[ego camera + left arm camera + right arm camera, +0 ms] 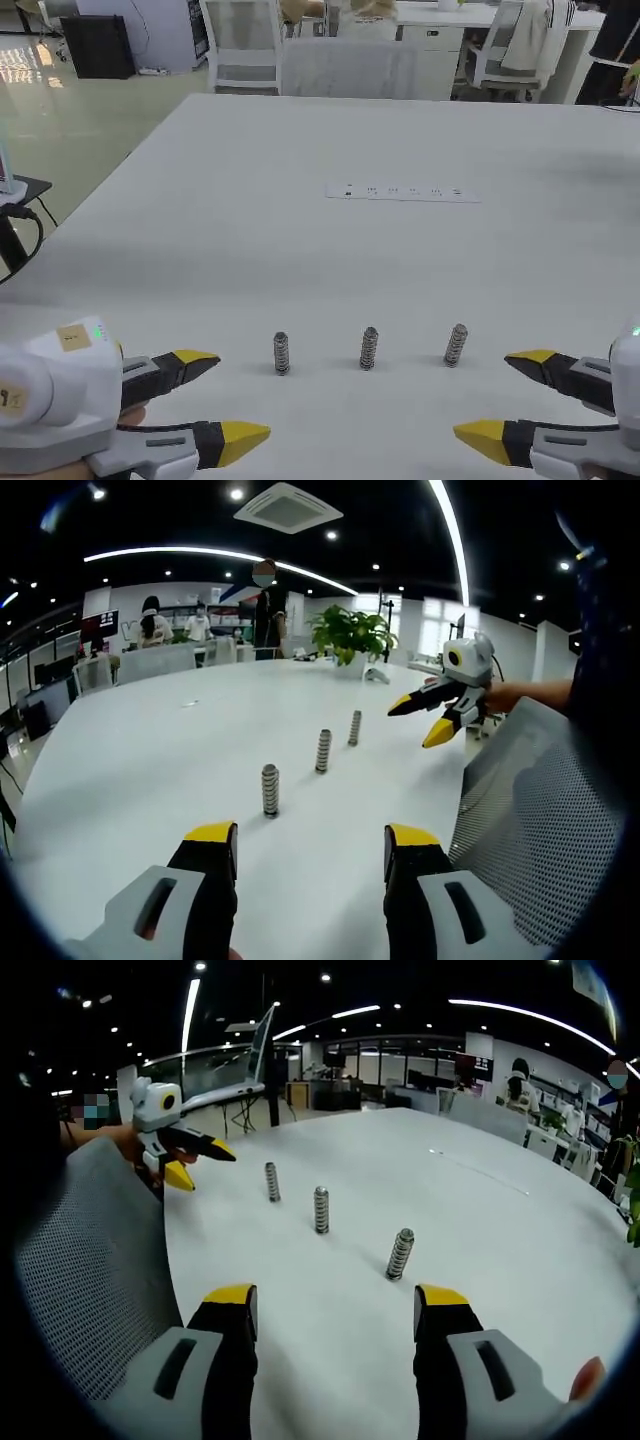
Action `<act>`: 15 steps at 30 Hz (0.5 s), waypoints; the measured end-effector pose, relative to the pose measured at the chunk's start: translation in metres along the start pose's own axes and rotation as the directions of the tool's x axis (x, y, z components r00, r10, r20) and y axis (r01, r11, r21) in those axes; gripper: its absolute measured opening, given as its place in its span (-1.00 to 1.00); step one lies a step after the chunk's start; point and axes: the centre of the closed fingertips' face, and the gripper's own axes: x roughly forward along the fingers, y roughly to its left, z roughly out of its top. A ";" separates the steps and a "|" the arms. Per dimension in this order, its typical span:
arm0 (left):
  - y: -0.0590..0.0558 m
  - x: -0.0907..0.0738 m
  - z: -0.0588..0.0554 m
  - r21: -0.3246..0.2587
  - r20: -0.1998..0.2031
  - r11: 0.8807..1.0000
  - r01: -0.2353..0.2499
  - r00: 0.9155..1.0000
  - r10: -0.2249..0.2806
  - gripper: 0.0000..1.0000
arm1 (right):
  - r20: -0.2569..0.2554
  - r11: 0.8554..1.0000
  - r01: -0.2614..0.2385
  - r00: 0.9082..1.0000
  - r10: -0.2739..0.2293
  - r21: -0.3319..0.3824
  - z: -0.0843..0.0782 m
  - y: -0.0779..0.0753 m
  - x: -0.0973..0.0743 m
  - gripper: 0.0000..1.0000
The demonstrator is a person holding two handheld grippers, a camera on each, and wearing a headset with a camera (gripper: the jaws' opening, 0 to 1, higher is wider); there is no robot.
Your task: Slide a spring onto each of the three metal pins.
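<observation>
Three springs (pixel 281 353) (pixel 369 348) (pixel 456 345), two grippers (pixel 240 395) (pixel 482 395), one power strip (pixel 402 192)

Silvery springs (pixel 369 348) on white table (pixel 400 130); yellow-tipped black-and-grey left gripper (pixel 240 394), right gripper (pixel 482 394); chair back (pixel 540 810) apparently grey mesh.

Head view looks down from the near edge of the surface (pixel 300 140); row of springs (pixel 369 348) at 6 o'clock. Both gripper views sit low, close, facing inward from opposite ends, sharing that row.
</observation>
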 end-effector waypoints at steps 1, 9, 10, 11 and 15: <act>0.000 0.000 0.000 0.001 -0.001 1.000 0.000 1.000 0.000 0.08 | 0.001 1.000 0.000 1.000 0.000 0.001 0.000 0.000 0.000 0.26; -0.001 0.000 0.000 0.004 -0.001 1.000 0.000 1.000 0.000 0.08 | -0.002 1.000 0.005 1.000 -0.005 0.000 -0.001 0.000 0.000 0.26; -0.001 0.000 0.000 0.004 -0.001 1.000 0.000 1.000 0.000 0.08 | -0.002 1.000 0.005 1.000 -0.005 -0.001 0.000 0.000 0.000 0.26; -0.001 0.000 0.000 0.005 -0.002 1.000 0.000 1.000 0.000 0.08 | -0.001 1.000 0.005 1.000 -0.005 0.000 0.000 0.000 0.000 0.26; 0.000 0.000 0.000 0.006 -0.001 1.000 0.000 1.000 0.000 0.08 | 0.000 1.000 0.007 1.000 -0.007 0.001 0.000 0.000 0.000 0.26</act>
